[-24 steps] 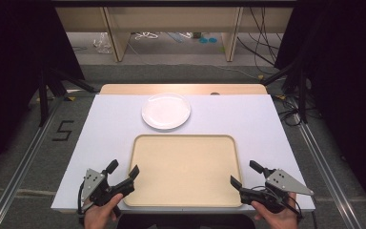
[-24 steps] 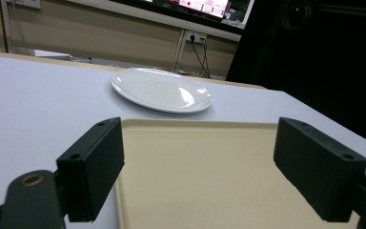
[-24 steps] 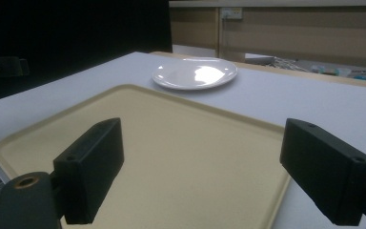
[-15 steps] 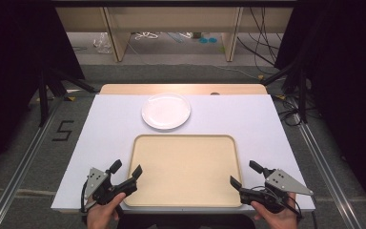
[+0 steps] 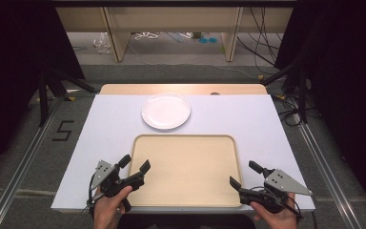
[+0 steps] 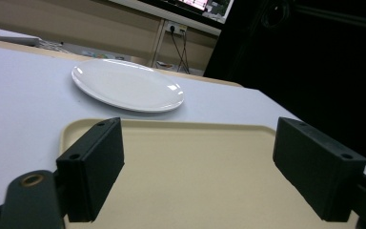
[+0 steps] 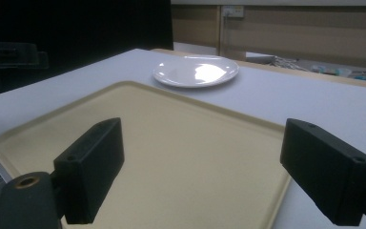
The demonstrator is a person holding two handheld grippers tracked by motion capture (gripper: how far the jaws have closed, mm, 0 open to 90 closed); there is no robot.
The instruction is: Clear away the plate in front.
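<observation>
An empty beige tray (image 5: pixel 186 138) lies on the near half of the white table, with a white plate (image 5: pixel 166 110) just beyond its far edge. My left gripper (image 5: pixel 135 162) is open at the tray's near left corner, one jaw over the rim. My right gripper (image 5: pixel 242 173) is open at the near right corner, astride the rim. Between the open jaws of the left gripper (image 6: pixel 198 138) I see the tray (image 6: pixel 195 181) and the plate (image 6: pixel 126 85). The right gripper (image 7: pixel 205 138) frames the tray (image 7: pixel 171 124) and the plate (image 7: pixel 196 70) the same way. Nothing is held.
The white table top (image 5: pixel 248 119) has a wooden strip (image 5: pixel 181 88) along its far edge. A black "5" (image 5: pixel 63 130) is marked on the floor at left. Desk legs and cables (image 5: pixel 171 36) lie beyond the table, and dark curtains hang on both sides.
My left gripper has shifted a little right and forward, so that one jaw reaches over the tray's left rim. The right gripper, tray and plate have not moved.
</observation>
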